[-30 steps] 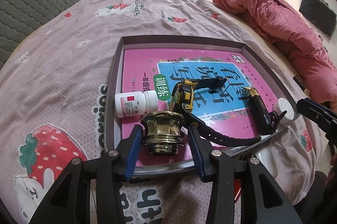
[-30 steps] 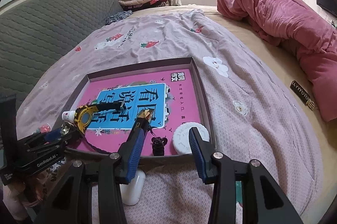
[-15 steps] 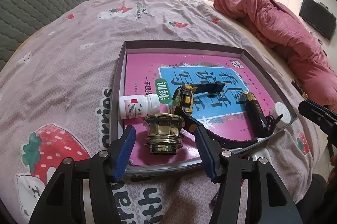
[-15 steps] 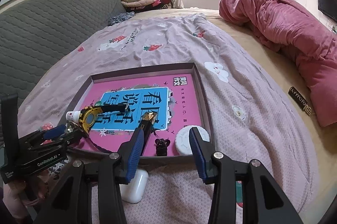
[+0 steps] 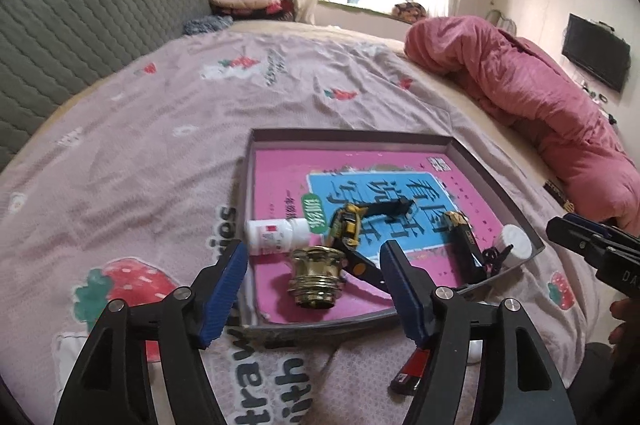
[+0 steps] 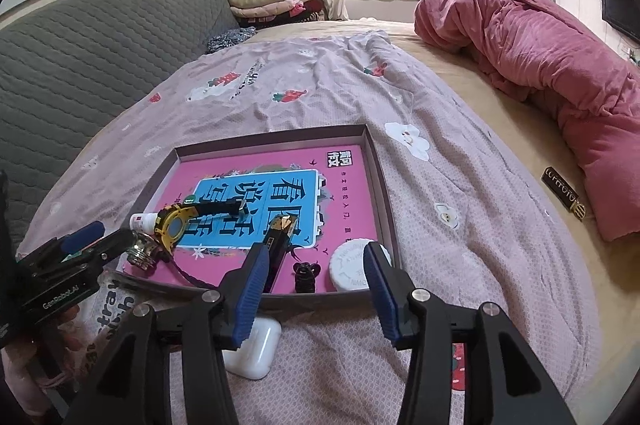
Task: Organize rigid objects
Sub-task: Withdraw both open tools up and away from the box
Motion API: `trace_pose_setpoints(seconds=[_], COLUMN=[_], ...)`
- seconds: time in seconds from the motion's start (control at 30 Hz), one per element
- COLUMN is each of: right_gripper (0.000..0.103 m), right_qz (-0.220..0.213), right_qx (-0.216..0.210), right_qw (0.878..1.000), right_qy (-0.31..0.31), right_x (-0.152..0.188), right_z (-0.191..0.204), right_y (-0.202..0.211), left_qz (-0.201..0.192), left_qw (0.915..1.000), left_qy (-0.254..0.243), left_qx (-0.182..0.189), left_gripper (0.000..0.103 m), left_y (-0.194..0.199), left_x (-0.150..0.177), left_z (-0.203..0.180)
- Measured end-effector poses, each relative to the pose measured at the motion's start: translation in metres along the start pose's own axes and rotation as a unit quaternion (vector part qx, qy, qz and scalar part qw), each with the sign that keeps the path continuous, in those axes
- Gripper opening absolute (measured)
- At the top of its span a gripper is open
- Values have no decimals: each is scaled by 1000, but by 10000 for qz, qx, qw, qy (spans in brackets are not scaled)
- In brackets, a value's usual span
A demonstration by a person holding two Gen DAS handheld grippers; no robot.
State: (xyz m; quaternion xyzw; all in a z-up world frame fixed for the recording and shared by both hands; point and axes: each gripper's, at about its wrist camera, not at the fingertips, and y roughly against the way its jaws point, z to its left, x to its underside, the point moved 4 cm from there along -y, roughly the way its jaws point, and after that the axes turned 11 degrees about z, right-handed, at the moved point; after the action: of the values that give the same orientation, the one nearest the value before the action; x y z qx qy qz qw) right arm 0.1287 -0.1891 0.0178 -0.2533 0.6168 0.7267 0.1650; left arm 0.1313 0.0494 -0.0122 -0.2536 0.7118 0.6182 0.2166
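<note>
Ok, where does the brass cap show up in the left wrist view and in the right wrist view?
Left wrist: the brass cap stands low in the middle, in the tray's near corner, between the open left gripper's fingers and clear of both.
Right wrist: the brass cap sits at the left edge, just past the left gripper's tip.
Shared landmark: the yellow watch, right beside the cap.

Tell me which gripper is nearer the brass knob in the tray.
Left. The left gripper hangs open just over the brass knob, which sits between its fingers untouched. The right gripper is at the tray's opposite near corner.
</note>
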Motion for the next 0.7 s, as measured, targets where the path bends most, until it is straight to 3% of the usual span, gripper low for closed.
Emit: trace_pose_setpoints(seconds=[0.3,0.7], right_gripper=[50,50], right_qz=[-171,-261], right_qx=[-37,-201], right_qw=[9998,9994], right_qy=[-46,-99], right_x=[0,11], right_z=[0,-3], right_y=[13,30], left_qz=[-129,173], left_qw=[9996,9992], left_qy=[214,347], left_qx=[-90,-8], left_gripper=[72,72], left_y=[25,36], left_x=[9,26], left_z=[7,-9])
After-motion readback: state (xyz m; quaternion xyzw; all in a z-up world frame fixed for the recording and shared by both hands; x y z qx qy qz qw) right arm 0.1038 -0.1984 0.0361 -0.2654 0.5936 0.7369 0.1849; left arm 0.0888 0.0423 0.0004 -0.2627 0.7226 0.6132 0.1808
